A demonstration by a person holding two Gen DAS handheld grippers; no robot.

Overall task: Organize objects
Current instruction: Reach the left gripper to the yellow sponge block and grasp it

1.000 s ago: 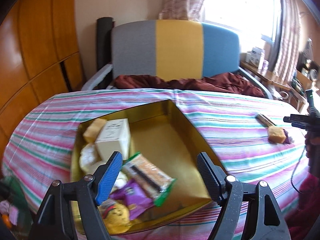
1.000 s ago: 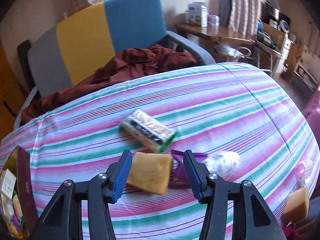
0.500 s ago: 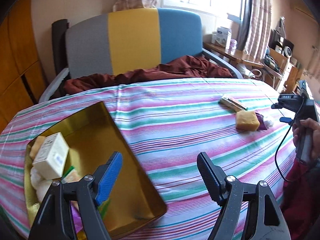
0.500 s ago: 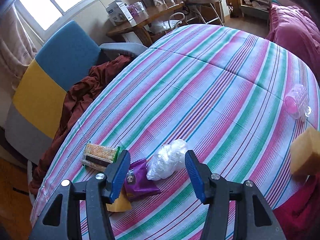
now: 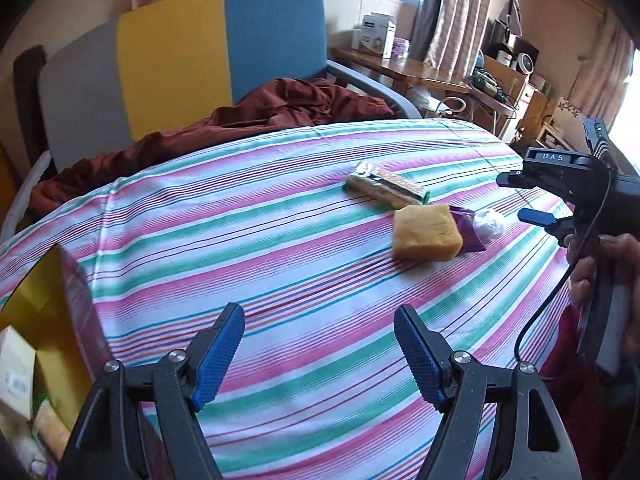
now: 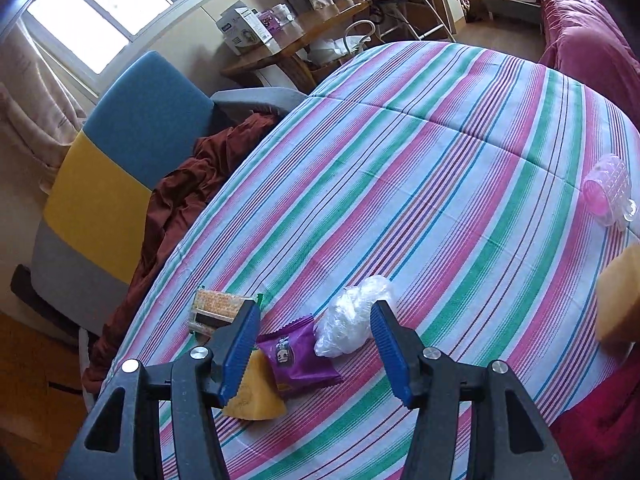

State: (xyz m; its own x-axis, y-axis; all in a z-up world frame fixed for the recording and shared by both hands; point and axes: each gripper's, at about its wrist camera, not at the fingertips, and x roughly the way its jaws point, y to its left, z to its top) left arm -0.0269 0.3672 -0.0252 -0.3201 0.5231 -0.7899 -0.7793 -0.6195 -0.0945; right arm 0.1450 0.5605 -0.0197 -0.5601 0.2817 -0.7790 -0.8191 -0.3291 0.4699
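Note:
On the striped tablecloth point(image 5: 280, 240) lie a yellow sponge block point(image 5: 426, 232), a green-edged cracker pack point(image 5: 386, 188), a purple snack packet point(image 6: 298, 356) and a crumpled clear plastic wrap point(image 6: 352, 318). My left gripper point(image 5: 320, 352) is open and empty, well short of this group. My right gripper point(image 6: 314, 344) is open and empty, hovering just above the purple packet and the wrap; it also shows in the left wrist view point(image 5: 560, 196). The gold-lined box point(image 5: 44, 320) with several items sits at the far left.
A second yellow sponge point(image 6: 620, 300) and a pink clear plastic roller point(image 6: 608, 192) lie near the table's right edge. A grey, yellow and blue chair point(image 5: 180, 60) with a maroon cloth point(image 5: 280, 108) stands behind the table. A cluttered wooden desk point(image 5: 420, 68) stands at the back.
My left gripper has swung right, away from the box toward the sponge group. My right gripper has turned from the sponge toward the purple packet and the wrap. Both stayed open.

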